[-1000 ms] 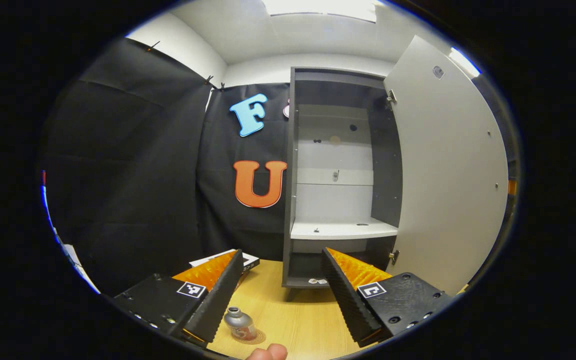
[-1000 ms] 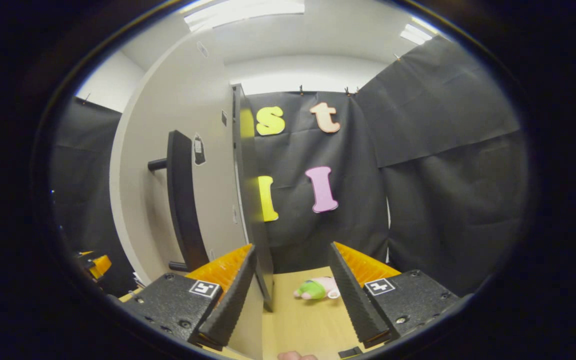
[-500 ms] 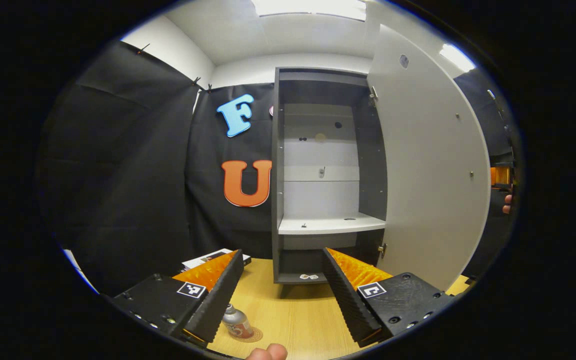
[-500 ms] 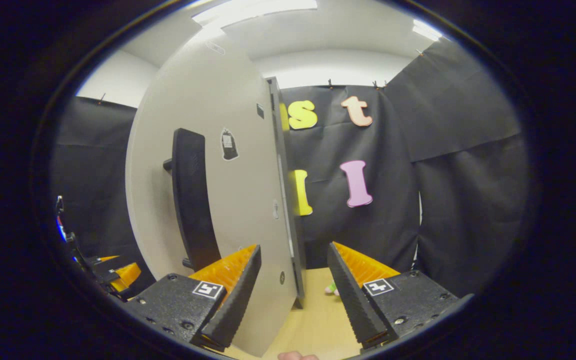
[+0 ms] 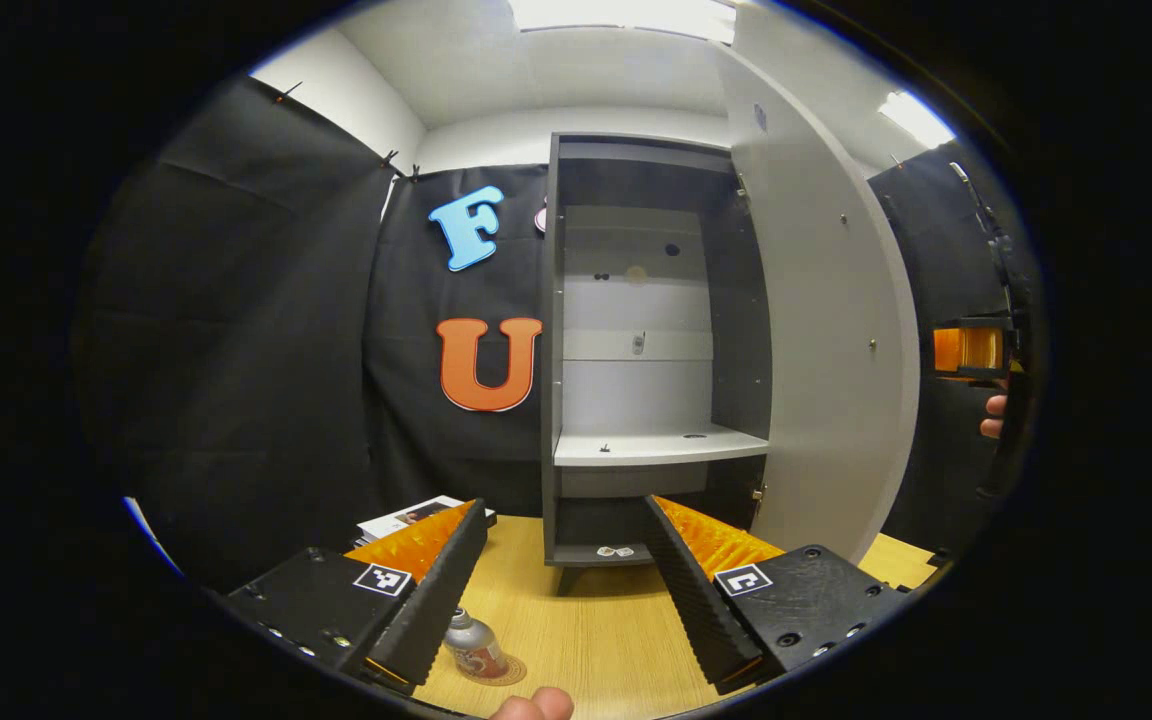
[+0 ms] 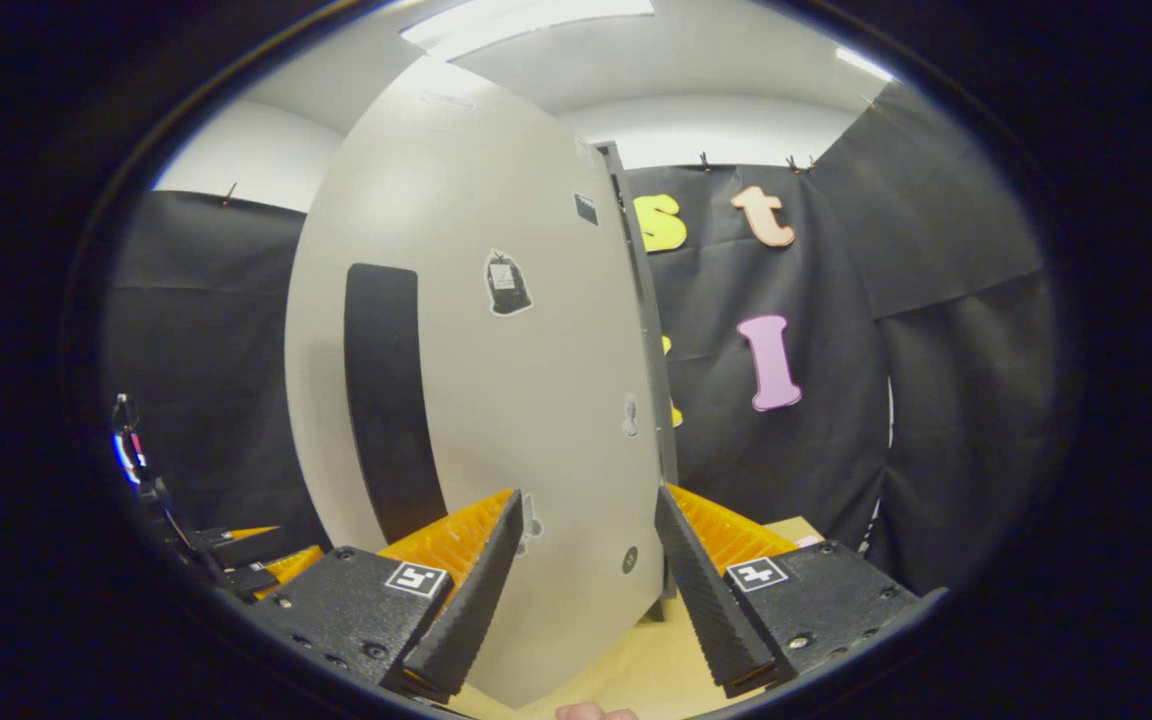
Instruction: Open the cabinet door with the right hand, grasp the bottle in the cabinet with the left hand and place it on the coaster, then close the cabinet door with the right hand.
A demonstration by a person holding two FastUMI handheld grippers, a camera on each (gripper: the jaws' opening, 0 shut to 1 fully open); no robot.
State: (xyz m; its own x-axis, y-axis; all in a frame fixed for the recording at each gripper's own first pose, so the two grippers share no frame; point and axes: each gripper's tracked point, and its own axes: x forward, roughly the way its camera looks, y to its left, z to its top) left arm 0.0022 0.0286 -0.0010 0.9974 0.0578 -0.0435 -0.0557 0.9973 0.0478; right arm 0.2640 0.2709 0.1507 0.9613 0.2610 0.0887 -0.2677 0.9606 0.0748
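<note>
My left tongs (image 5: 556,590) stand wide apart with nothing between the fingers, held back from the cabinet (image 5: 651,350) and facing its open front. Just beside and below the left finger, the bottle (image 5: 473,648) stands upright on the coaster (image 5: 508,670) on the wooden table (image 5: 586,640); I judge the placing step done. A fingertip of my holding hand shows at the bottom edge. Ahead of the tongs the shelf (image 5: 661,447) is bare apart from small fittings.

My right tongs (image 6: 581,590) are likewise wide and hold nothing. The outer face of the cabinet door (image 6: 496,400) stands directly ahead of them, between the finger lines but, as far as I can tell, not gripped; I cannot confirm contact. The dark vertical handle (image 6: 386,400) lies ahead and to the left of the left finger. In the left gripper view the right tongs appear far to the right, beyond the door's edge.

Risks, in my judgement: the door is part-open, and a push off-centre or too brisk could slam it and rock the cabinet, shaking the table and toppling the bottle. The left tongs are clear of the door's swing, provided they stay back.

Writing: a small sticker (image 6: 503,282) on the door and the bottle's label are too small to read.
</note>
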